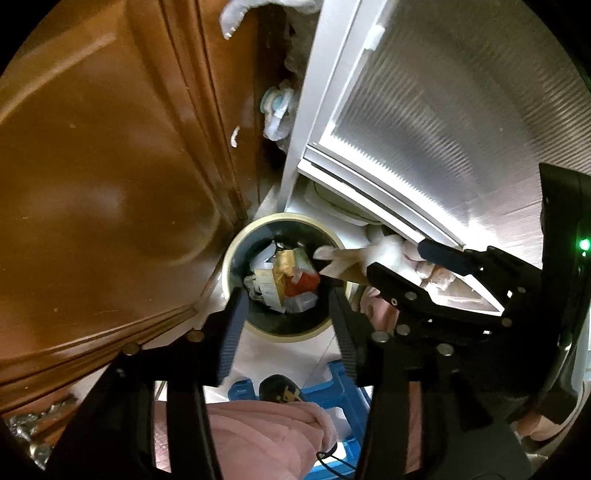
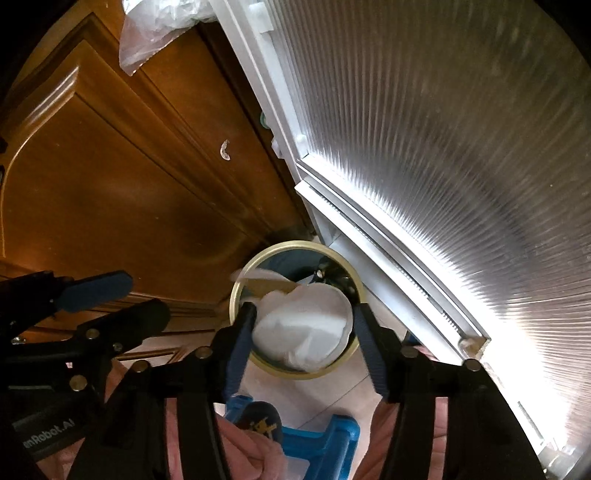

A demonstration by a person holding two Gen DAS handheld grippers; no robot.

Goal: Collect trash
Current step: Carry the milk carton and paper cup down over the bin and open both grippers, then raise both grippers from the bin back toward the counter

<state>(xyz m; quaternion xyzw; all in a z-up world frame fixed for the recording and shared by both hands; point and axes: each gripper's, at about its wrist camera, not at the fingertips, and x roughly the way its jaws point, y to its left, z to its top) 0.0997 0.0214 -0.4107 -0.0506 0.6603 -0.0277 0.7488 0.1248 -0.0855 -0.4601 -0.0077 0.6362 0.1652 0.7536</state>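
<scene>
A round bin with a cream rim stands on the floor, holding several wrappers and papers. My left gripper points straight down over the bin, open, with nothing between its fingers. My right gripper hovers over the bin's right side. A white crumpled paper wad sits between its fingers. The wad touches the left pad, and a dark gap shows at the right pad. A tan strip sticks out from the wad over the bin.
A brown wooden door stands left of the bin and a white-framed ribbed glass door stands to its right. Below are a blue plastic stool, a dark slipper and pink clothing. A plastic bag hangs at the top.
</scene>
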